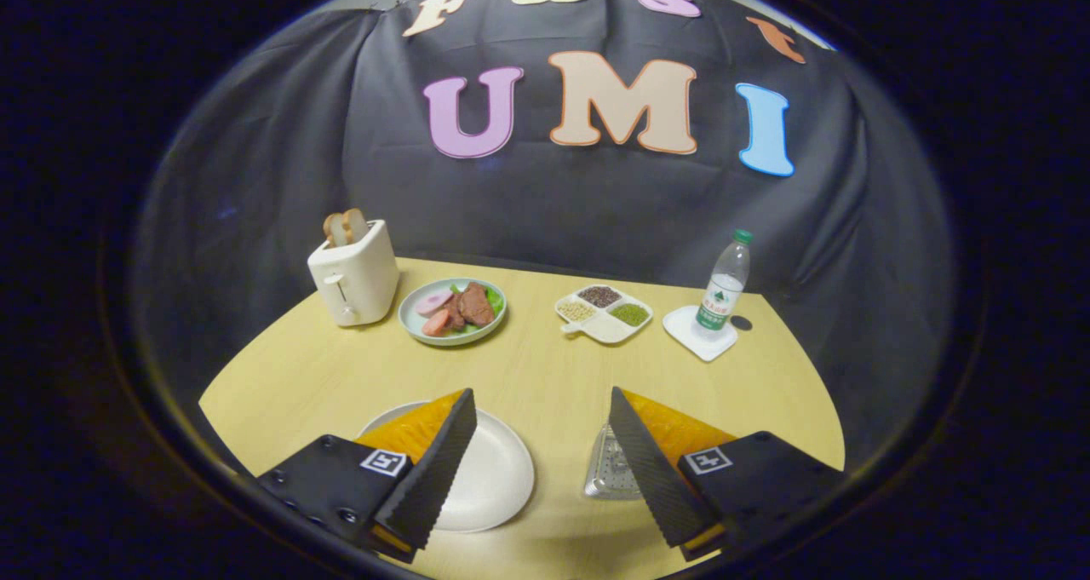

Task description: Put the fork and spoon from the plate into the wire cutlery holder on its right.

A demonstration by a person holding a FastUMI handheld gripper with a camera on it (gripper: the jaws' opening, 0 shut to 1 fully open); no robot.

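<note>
Claw [542, 405] spread wide, nothing pinched; white plate [494, 478] behind one finger, metal holder [609, 473] just right of plate

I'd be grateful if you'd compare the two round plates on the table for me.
The plain white plate lies near, partly under one of the open gripper fingers, its visible part bare; the pale green plate sits far beyond the fingers beside the white toaster, holding meat slices and greens. Both rest flat on the wooden table.
</note>
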